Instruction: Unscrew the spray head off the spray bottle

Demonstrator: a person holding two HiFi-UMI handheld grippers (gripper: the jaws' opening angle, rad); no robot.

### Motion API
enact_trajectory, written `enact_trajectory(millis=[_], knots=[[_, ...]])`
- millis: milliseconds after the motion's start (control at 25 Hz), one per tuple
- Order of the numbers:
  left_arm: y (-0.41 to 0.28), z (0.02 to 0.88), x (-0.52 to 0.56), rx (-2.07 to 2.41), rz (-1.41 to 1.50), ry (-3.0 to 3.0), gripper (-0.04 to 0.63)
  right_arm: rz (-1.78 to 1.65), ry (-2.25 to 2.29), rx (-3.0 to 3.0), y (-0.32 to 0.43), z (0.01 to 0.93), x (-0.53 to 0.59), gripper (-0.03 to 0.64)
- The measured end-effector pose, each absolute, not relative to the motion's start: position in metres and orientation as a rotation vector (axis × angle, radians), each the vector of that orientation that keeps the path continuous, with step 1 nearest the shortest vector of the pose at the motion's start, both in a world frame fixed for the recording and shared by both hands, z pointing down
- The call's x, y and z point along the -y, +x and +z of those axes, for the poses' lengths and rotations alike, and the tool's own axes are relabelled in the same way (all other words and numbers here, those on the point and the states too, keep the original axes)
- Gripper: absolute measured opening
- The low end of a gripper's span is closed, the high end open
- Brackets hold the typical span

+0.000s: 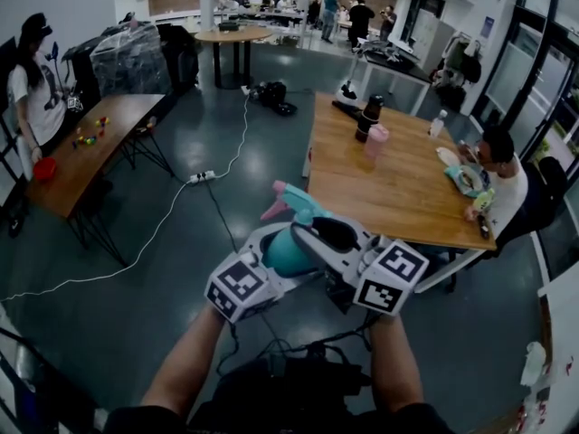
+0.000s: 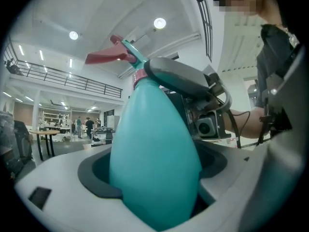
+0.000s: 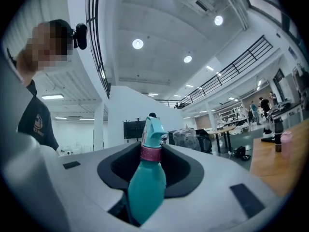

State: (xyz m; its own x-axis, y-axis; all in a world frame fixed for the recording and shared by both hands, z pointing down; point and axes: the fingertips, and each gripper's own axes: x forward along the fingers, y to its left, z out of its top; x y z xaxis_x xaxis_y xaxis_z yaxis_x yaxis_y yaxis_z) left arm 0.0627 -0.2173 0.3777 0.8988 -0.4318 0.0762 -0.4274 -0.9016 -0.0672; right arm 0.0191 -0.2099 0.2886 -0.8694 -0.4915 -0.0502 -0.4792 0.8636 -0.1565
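I hold a teal spray bottle (image 1: 288, 253) in the air between both grippers, its teal spray head (image 1: 291, 199) and pink trigger (image 1: 274, 212) pointing away from me. The left gripper (image 1: 282, 260) is shut on the bottle's wide body (image 2: 154, 158), which fills the left gripper view. The right gripper (image 1: 327, 235) comes in from the right at the neck. In the right gripper view the pink collar (image 3: 150, 153) and the spray head (image 3: 153, 132) stand between the open jaws, with dark gaps on both sides. One grey right jaw arcs over the collar (image 2: 140, 76) in the left gripper view.
Beyond the bottle stands a wooden table (image 1: 398, 193) with a dark bottle (image 1: 368, 118) and a pink cup (image 1: 376, 143); a person (image 1: 502, 174) sits at its right end. A second table (image 1: 99, 143) and a standing person (image 1: 36, 89) are at left. A cable and power strip (image 1: 201, 177) cross the floor.
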Motion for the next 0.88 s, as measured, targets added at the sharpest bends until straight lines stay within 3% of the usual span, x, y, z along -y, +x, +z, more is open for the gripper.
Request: enact_trajectory(millis=[880], knots=[[0.054, 0.433, 0.244, -0.898, -0.402, -2.962, 0.439, -0.035, -0.88, -2.765, 0.056, 0.225, 0.228, 0.141]])
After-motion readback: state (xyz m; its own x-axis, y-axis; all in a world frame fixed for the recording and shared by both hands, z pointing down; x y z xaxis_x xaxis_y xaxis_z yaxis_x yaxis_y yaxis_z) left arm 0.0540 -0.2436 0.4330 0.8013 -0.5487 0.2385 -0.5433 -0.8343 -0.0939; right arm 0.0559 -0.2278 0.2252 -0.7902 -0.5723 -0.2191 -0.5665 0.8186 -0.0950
